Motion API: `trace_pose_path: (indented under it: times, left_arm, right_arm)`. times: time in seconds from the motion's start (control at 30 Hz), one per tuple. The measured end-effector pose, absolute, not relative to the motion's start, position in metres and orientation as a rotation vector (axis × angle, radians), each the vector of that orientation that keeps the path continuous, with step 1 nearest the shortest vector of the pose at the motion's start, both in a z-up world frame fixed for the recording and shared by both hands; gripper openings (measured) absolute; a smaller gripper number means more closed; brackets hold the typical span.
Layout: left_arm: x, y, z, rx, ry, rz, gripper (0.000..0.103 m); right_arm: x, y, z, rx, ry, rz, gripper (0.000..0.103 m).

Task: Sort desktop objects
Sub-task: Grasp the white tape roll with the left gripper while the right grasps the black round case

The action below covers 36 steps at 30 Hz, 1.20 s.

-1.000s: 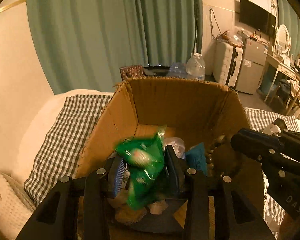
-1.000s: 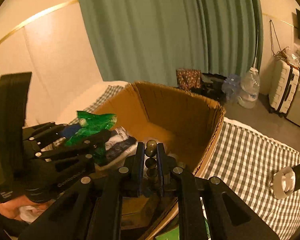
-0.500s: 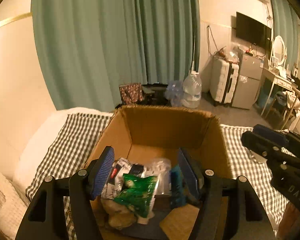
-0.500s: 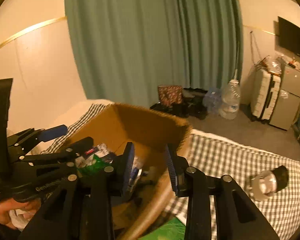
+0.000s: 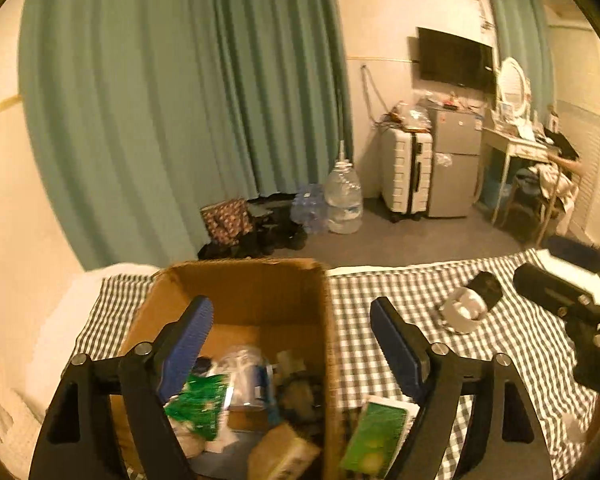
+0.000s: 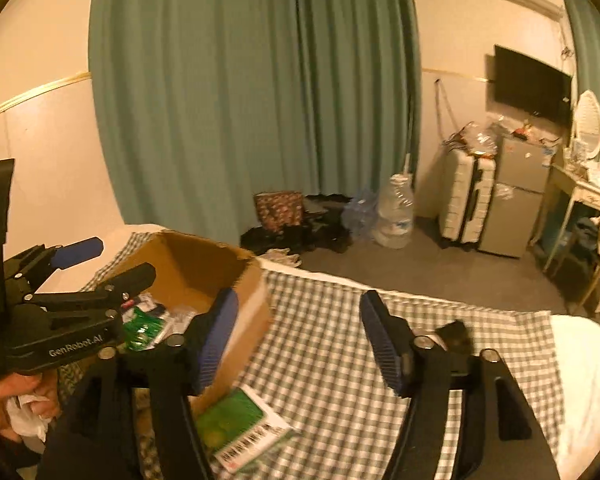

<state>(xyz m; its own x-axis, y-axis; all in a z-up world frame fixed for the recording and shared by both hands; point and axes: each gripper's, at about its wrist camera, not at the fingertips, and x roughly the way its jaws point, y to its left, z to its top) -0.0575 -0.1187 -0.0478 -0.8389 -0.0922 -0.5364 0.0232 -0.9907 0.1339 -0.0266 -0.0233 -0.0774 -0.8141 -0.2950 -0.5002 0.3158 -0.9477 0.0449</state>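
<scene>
Inside brown cardboard box (image 5: 236, 292), crumpled green packet (image 5: 198, 404)

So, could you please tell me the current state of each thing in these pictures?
Left gripper: open, empty, over the box.
Right gripper: open, empty.
Brown cardboard box: open-topped, holding a green snack packet and other items.
Flat green barcoded box: lying on the checked cloth, outside the cardboard box.
White and black roll: lying on the cloth.
</scene>
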Motion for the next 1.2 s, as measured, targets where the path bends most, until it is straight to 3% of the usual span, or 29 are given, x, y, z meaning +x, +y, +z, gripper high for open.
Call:
trace_pose_path:
  times: [0.13,0.27,0.4,0.47,0.87,1.1,1.2]
  left_arm:
    - [-0.065,-0.091,-0.061,0.882,-0.235,-2.965,0.087]
    - [-0.073,-0.076,-0.069,0.909,-0.177,-2.988,0.088]
    - [-0.086,-0.061,-0.076,0.967,-0.094,-3.004,0.102]
    - [-0.094,-0.051,-0.082,0.996,-0.105,-2.994,0.103]
    - [-0.139,-0.005,-0.123,1.135,-0.203,-2.943,0.103]
    - [-0.173,0.012,-0.168,1.227,-0.129,-2.915,0.103]
    - [-0.183,0.027,-0.186,1.254,-0.132,-2.908,0.103]
  right_arm:
    - [-0.017,0.005,-0.074,0.729,0.073,-2.784,0.087]
    - [-0.014,0.04,-0.081,0.771,0.053,-2.833,0.09]
    - [-0.017,0.078,-0.084,0.815,0.06,-2.892,0.098]
    - [-0.019,0.097,-0.084,0.797,0.111,-2.928,0.101]
    - [-0.081,0.161,-0.106,0.996,0.159,-2.798,0.102]
    - [-0.122,0.185,-0.165,1.034,-0.058,-2.743,0.102]
    - [-0.143,0.189,-0.188,1.07,-0.099,-2.711,0.095]
